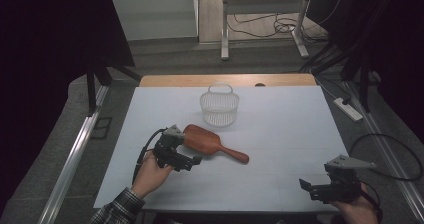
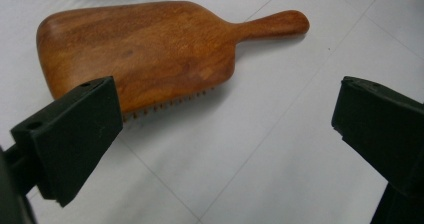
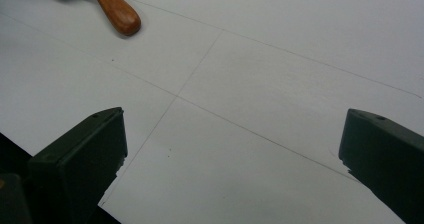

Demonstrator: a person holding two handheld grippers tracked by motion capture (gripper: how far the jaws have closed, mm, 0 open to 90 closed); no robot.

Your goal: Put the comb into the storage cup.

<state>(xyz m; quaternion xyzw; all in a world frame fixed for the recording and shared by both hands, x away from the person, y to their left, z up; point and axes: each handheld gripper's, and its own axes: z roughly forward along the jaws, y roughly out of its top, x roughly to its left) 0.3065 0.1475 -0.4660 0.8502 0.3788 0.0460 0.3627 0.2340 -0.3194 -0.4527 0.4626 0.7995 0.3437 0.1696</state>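
Observation:
A brown wooden hairbrush [image 1: 210,143] lies bristles down on the white table, its handle pointing to the right and toward me. In the left gripper view the hairbrush [image 2: 150,49] fills the upper part, with short bristles showing under its near edge. My left gripper [image 1: 192,162] is open just in front of the brush head, its jaws wide apart with nothing between them. My right gripper [image 1: 306,185] is open near the table's front right edge, far from the brush. The brush handle's tip [image 3: 119,15] shows at the top left of the right gripper view.
A white plastic basket [image 1: 219,106] with a handle stands behind the brush near the table's far edge. A wooden strip [image 1: 227,80] borders the back of the table. A power strip [image 1: 348,109] and cables lie on the floor to the right.

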